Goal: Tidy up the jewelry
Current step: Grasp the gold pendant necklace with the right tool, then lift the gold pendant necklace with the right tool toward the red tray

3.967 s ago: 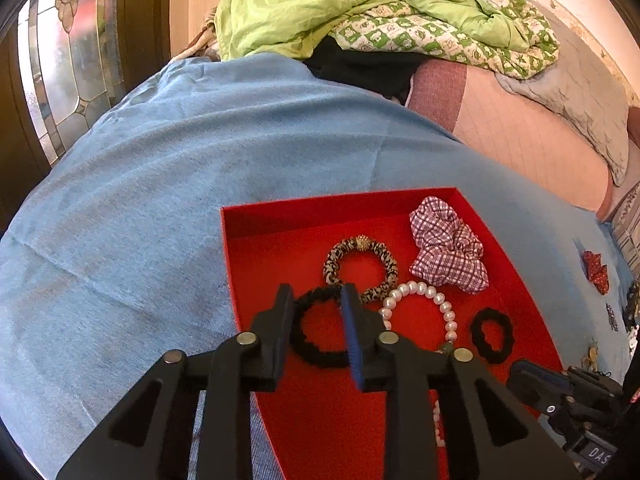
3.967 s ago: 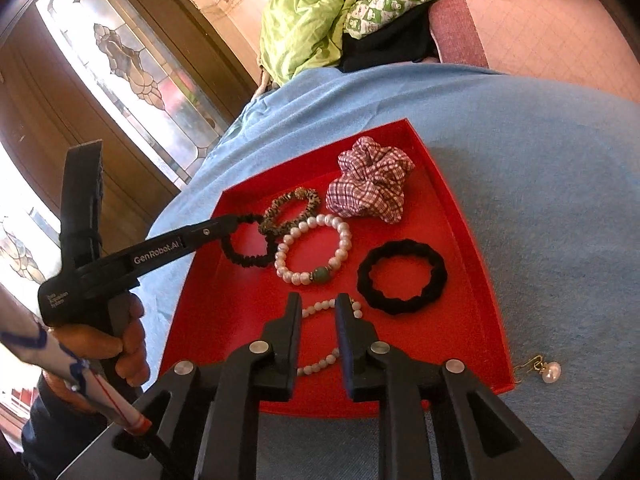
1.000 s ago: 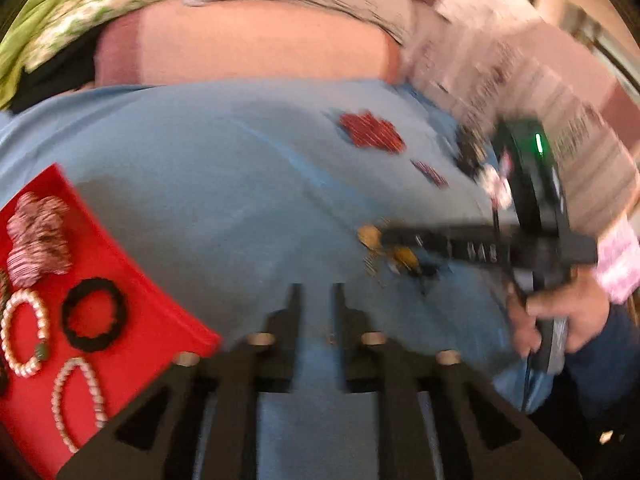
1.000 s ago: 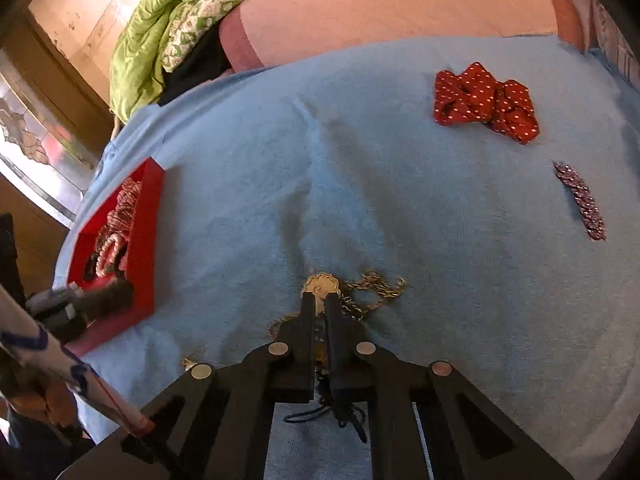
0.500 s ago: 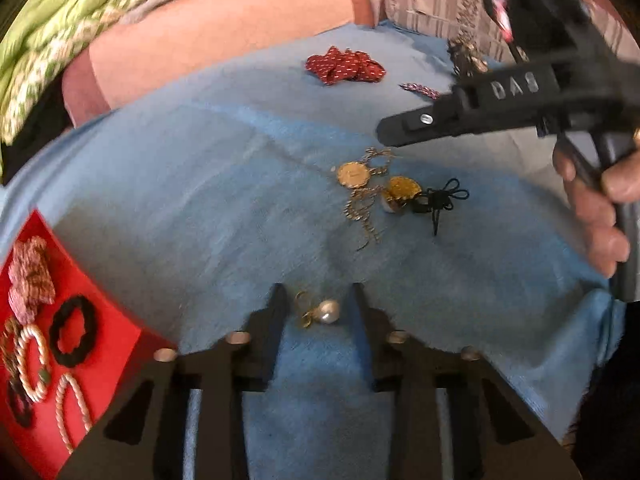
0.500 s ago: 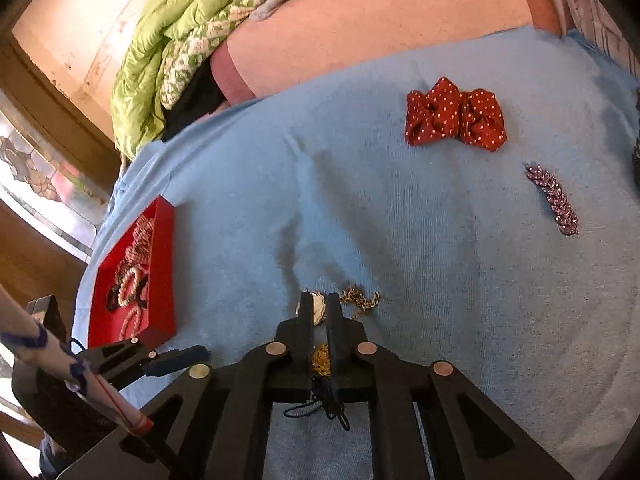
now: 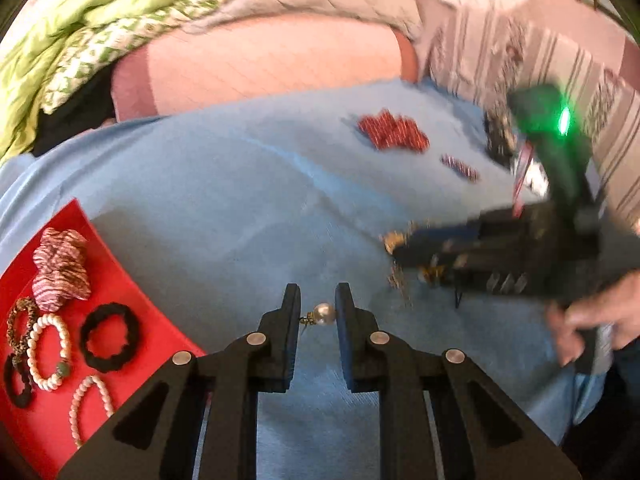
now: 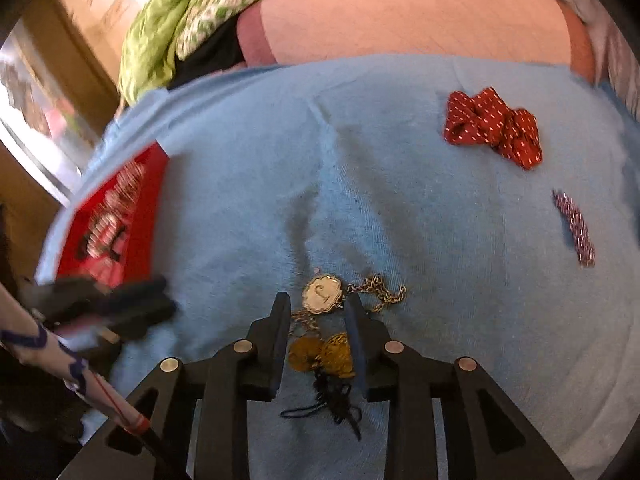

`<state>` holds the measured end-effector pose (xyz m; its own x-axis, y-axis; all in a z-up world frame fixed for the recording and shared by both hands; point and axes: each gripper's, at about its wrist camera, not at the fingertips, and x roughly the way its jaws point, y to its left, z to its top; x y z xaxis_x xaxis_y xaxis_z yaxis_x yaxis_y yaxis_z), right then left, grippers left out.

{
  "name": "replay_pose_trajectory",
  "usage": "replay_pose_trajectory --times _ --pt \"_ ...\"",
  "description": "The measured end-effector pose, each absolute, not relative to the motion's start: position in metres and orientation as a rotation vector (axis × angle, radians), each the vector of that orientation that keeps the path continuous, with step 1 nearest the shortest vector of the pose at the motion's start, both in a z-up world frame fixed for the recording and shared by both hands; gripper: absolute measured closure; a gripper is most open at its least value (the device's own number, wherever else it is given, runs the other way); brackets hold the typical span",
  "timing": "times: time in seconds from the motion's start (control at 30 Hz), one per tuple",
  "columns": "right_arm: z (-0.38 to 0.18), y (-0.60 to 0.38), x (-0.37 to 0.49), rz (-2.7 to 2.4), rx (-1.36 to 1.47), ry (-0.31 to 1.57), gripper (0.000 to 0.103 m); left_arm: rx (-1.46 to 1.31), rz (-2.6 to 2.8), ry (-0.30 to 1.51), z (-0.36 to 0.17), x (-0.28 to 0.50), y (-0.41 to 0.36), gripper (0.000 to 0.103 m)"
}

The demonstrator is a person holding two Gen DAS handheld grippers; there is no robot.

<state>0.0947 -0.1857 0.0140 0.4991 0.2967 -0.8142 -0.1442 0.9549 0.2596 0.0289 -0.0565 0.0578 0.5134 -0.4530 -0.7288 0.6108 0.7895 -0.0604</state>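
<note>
1. Blue cloth [image 7: 240, 200] is covering the bed in the left wrist view, and the left gripper [image 7: 318, 306] is pointing down at it with a pearl earring [image 7: 323, 314] pinched between its narrowly set jaws, the pearl touching the right pad and the gold hook touching the left.
2. Lying at the left edge, a red tray [image 7: 132, 292] is holding a checked scrunchie [image 7: 60, 268], a black hair tie [image 7: 109, 338], a pearl bracelet [image 7: 48, 352] and further bands.
3. Far to the right, a red dotted bow [image 7: 392, 132] and a sparkly clip [image 7: 460, 167] are lying on the cloth, while the right gripper [image 7: 404, 250], blurred, is sitting over a gold chain, gripped by a hand [image 7: 592, 320].
4. Turning to the right wrist view, the right gripper [image 8: 318, 320] is opening its jaws; gold pendants [image 8: 324, 354] with a black cord [image 8: 336, 404] are lying between them, and whether the pads touch them cannot be told.
5. Just beyond the fingertips, a cream medallion [image 8: 322, 294] and a gold chain [image 8: 380, 290] are resting on the cloth.
6. Sitting far right are the bow [image 8: 492, 128] and clip [image 8: 574, 228]; the tray [image 8: 144, 216] is at the left, with the left gripper [image 8: 160, 300] blurred near it.
</note>
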Motion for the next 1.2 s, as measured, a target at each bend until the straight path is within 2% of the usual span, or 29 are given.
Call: replay_pose_trajectory --times 0.13,0.43,0.67,0.7,0.73,0.83,0.97,1.13,1.2 --pt "0.011 -0.171 0.101 0.234 0.04 1.015 0.078 0.181 -0.635 0.782 0.065 0.03 -0.049 0.086" --pt "0.011 -0.153 0.097 0.234 -0.182 1.008 0.078 0.172 -0.643 0.777 0.067 0.027 -0.048 0.086" --pt "0.015 -0.164 0.099 0.24 -0.078 1.012 0.08 0.159 -0.638 0.771 0.07 0.03 -0.048 0.086" --pt "0.018 -0.169 0.098 0.259 -0.018 1.004 0.084 0.155 -0.633 0.766 0.071 0.03 -0.047 0.086" --pt "0.021 -0.171 0.097 0.27 0.017 0.994 0.097 0.147 -0.633 0.762 0.073 0.03 -0.045 0.086" --pt "0.045 -0.181 0.094 0.307 0.125 0.913 0.1 0.121 -0.637 0.747 0.079 0.031 -0.04 0.086" --pt "0.071 -0.183 0.085 0.335 0.18 0.823 0.1 0.081 -0.633 0.732 0.088 0.033 -0.029 0.086" --pt "0.064 -0.183 0.085 0.325 0.189 0.845 0.098 0.062 -0.619 0.732 0.091 0.035 -0.018 0.086" --pt "0.047 -0.184 0.09 0.319 0.175 0.913 0.082 0.063 -0.618 0.737 0.09 0.036 -0.018 0.086"
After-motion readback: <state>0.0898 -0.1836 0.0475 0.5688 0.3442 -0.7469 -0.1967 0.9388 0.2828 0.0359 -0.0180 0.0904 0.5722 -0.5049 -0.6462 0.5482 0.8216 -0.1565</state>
